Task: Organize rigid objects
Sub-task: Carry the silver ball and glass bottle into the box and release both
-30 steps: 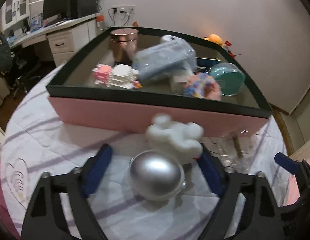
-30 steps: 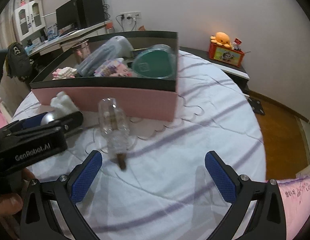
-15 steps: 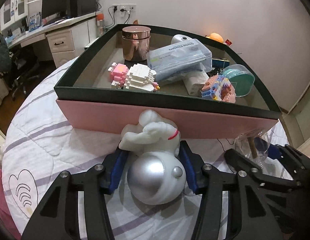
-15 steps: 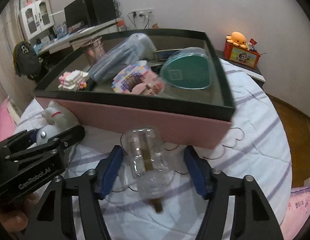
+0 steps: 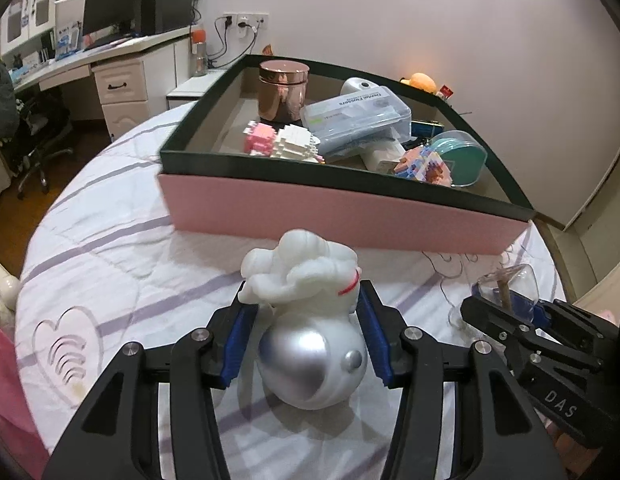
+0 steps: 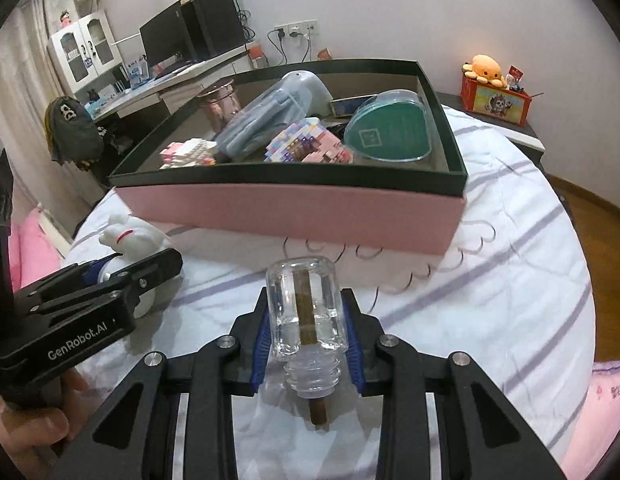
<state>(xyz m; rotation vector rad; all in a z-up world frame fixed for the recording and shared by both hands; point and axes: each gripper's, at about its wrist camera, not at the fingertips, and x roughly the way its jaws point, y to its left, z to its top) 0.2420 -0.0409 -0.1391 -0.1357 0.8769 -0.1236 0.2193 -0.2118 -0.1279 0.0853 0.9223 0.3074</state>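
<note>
A white astronaut figurine with a silver helmet (image 5: 310, 356) lies on the striped quilt just in front of the pink, dark-rimmed box (image 5: 341, 216). My left gripper (image 5: 306, 300) is closing, and its blue pads press the figurine's sides. A clear glass bottle with a brown stick inside (image 6: 300, 280) lies mouth toward me. The closing right gripper (image 6: 306, 300) has its pads against the bottle's two sides. In the right wrist view the left gripper (image 6: 138, 264) and the figurine (image 6: 130, 236) sit at the left, before the box (image 6: 290, 212).
The box holds a rose-gold canister (image 5: 284, 90), a clear flosser case (image 5: 357, 118), pink-and-white block models (image 5: 282, 142), a multicoloured block model (image 5: 423, 164) and a teal heart-shaped case (image 5: 457, 156). A desk with a monitor (image 5: 110, 12) stands far left. An orange plush (image 6: 483, 66) sits far right.
Both grippers came in around their objects and closed from wide open: the left onto the astronaut figurine, the right onto the glass bottle. The box now looks slightly farther off.
</note>
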